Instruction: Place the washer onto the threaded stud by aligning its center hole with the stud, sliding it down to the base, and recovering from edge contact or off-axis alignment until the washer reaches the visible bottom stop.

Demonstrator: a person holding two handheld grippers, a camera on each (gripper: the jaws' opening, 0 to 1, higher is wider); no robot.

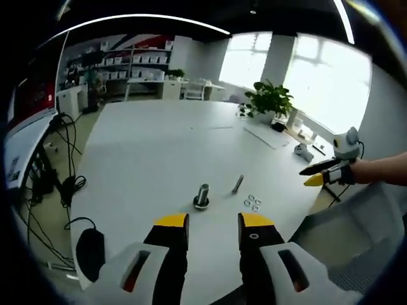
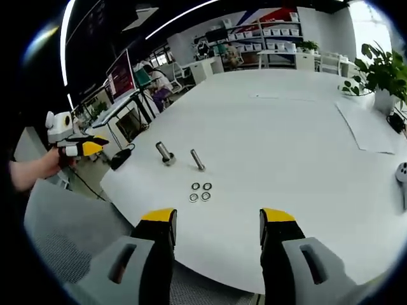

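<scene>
Over the white table, the left gripper hung released, its 2 yellow-tipped jaws spread with a clear gap and nothing between them, short of the parts near the table's front edge. Just ahead of those jaws stood the threaded stud, upright on its wide round base, bare, no washer on it. To its right lay a loose bolt flat on the table, and beside that sat the washers, a tight cluster of 4 small rings lying flat, apart from the stud. Off at the right of the left gripper view, the right gripper hovered beyond the table's edge, held in a person's hand. In the right gripper view the right gripper was likewise released, jaws wide apart and empty, hanging over the near edge of the table. There the washers showed as 4 rings in a little square, nearest the jaws, with the loose bolt just beyond them and the threaded stud to its left, tilted in this view on its base. At the far left the left gripper appeared in a hand, well apart from the parts. A potted plant stood at the table's far right, and a sheet of paper lay near it.
</scene>
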